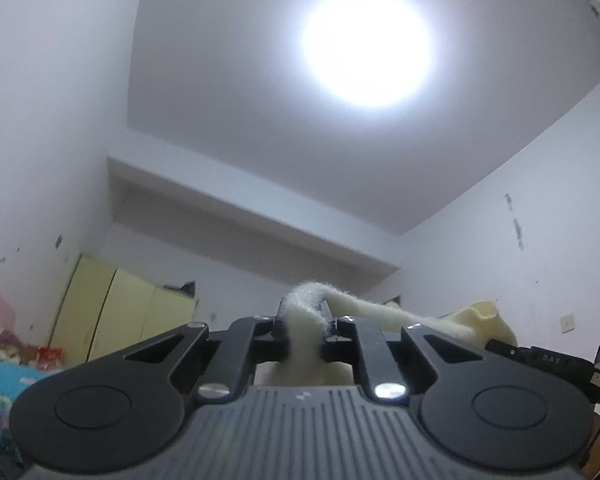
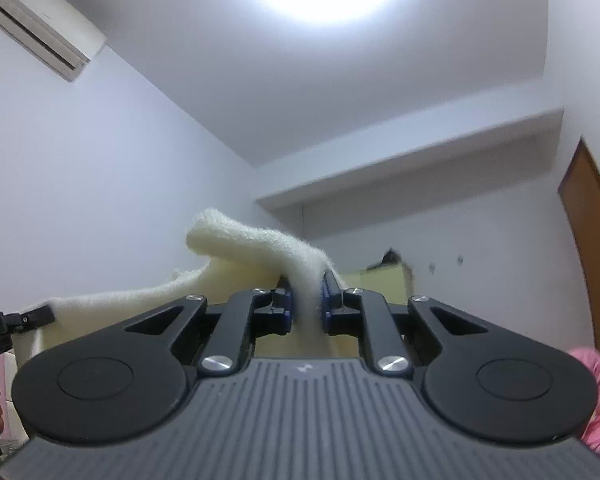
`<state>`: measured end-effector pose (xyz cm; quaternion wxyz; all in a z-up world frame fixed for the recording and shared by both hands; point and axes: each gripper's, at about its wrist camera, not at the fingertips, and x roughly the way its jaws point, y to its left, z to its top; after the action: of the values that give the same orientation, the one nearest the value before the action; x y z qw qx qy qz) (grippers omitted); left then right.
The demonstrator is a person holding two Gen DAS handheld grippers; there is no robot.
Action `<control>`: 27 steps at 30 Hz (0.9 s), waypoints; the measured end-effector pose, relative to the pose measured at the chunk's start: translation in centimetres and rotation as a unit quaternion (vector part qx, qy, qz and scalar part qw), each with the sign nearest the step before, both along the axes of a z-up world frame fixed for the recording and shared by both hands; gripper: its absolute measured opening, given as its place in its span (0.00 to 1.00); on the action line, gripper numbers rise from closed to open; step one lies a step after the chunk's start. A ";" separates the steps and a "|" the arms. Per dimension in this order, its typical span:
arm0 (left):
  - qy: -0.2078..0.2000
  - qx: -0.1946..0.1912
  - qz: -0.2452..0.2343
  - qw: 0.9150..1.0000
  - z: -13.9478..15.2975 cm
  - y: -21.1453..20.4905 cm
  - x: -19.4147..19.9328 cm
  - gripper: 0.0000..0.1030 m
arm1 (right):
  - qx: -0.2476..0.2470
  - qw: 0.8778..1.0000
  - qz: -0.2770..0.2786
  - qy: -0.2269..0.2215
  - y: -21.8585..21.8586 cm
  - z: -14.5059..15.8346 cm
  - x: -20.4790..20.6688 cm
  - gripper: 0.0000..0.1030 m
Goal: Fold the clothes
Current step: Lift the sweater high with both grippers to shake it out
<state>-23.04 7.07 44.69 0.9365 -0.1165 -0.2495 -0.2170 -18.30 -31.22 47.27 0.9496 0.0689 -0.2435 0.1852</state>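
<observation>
Left tongs (image 1: 303,326): pinched tight on a fuzzy cream garment (image 1: 380,314), pointing up toward the ceiling light (image 1: 366,44).
Right tongs (image 2: 307,298): nearly closed, clamped on the same cream garment (image 2: 236,236).
Garment: held in the air, stretched between both tongs; a fold of cloth rises above each grip.
Background: yellow cupboard (image 1: 112,312), air conditioner (image 2: 44,28), brown door (image 2: 592,240).

Supporting surface out of view, both cameras tilted up toward ceiling (image 1: 260,80)
</observation>
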 end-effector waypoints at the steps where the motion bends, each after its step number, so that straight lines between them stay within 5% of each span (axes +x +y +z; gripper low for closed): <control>1: -0.005 0.000 -0.005 1.000 0.2 -0.2 -0.4 0.12 | 0.001 1.000 -0.002 -0.006 -0.3 0.2 -0.8 0.11; 7: -0.017 0.008 -0.028 0.999 0.1 -1.6 -1.5 0.12 | -0.002 0.999 -0.026 -0.038 -1.2 -0.9 -4.0 0.10; 14: 0.045 0.020 -0.039 0.998 -3.5 -3.1 2.9 0.12 | -0.005 0.997 -0.070 -0.027 -1.5 -5.4 -3.2 0.10; 22: 0.137 0.057 -0.006 0.989 -11.6 -5.6 12.8 0.12 | -0.014 0.992 -0.100 0.077 -2.7 -10.8 7.0 0.10; 27: 0.214 0.080 0.021 0.973 -16.6 -6.6 23.5 0.12 | -0.032 0.980 -0.116 0.157 -2.7 -14.2 17.6 0.10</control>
<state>0.49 0.43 28.10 0.9789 -0.0799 -0.0275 -0.1861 -0.75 -33.90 33.10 0.9927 0.0380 -0.0921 0.0687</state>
